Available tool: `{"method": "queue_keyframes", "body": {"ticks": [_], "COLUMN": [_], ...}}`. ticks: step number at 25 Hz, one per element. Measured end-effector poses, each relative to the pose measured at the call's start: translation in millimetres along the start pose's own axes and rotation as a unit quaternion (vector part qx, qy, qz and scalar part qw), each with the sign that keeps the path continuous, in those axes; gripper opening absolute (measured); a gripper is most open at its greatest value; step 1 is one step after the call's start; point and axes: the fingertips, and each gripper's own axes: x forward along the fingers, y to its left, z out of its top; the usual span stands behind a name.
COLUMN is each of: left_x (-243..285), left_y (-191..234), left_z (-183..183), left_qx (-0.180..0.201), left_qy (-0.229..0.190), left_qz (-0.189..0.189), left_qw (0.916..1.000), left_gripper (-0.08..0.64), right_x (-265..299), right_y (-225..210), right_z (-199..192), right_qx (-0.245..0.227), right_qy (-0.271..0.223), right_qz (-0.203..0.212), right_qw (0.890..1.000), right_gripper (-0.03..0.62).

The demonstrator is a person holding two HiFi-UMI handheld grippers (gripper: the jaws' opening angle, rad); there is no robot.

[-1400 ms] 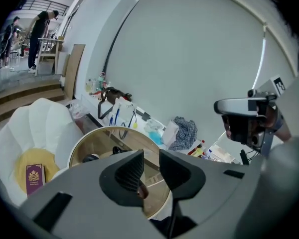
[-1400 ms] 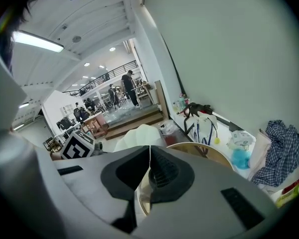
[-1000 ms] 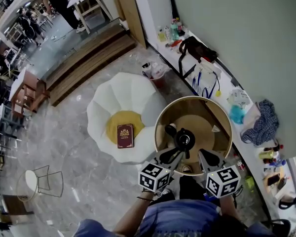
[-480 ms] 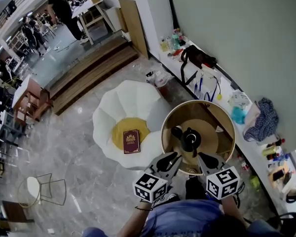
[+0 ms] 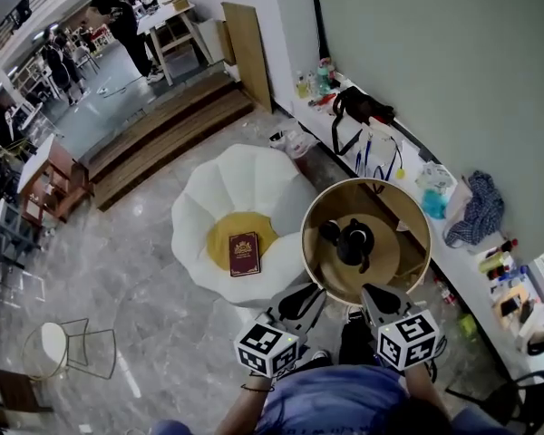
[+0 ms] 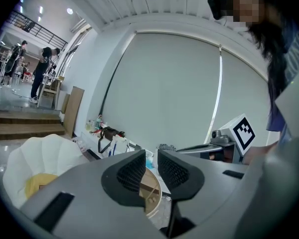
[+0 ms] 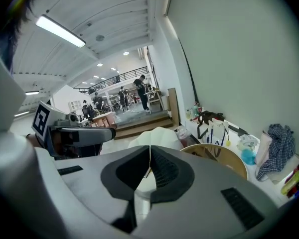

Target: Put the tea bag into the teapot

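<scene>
Two grippers (image 5: 313,291) back, one teapot (image 5: 354,241)

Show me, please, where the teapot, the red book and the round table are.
teapot (image 5: 355,241), head view, on its dark body.
red book (image 5: 245,254), head view, on the middle of its cover.
round table (image 5: 392,259), head view, on a bare part of its wooden top.
</scene>
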Motion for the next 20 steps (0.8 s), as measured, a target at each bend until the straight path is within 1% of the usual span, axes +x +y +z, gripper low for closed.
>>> {"method": "queue_keyframes", "body": {"ticks": [4, 9, 16, 20], "left_x": [-25, -46, -61, -60], "left_y": [-7, -14, -26, -31], "left_z": [-10, -25, -27, -30], "left_qx": [-0.001, -0.002, 0.021, 0.022], "left_qy": [-0.004, 0.005, 0.009, 0.011], "left_qz": [-0.01, -0.025, -0.037, -0.037], "left_qw": [0.9999, 0.9997, 0.9991, 0.999], "left_gripper": [0.079, 0.071, 0.067, 0.064], "right_x": [-19, -35, -44, -49], "right_y": [21, 43, 60, 57], "right_z": [-21, -41, -46, -50], "right_qx": [0.006, 0.011, 0.005, 0.005], "right_qy": [0.005, 0.015, 0.021, 0.029], "right_qz": [-0.02, -0.035, -0.038, -0.038], "right_qw": [1.0, 0.999, 0.999, 0.999], "right_gripper": [0.02, 0.02, 0.02, 0.02]}}
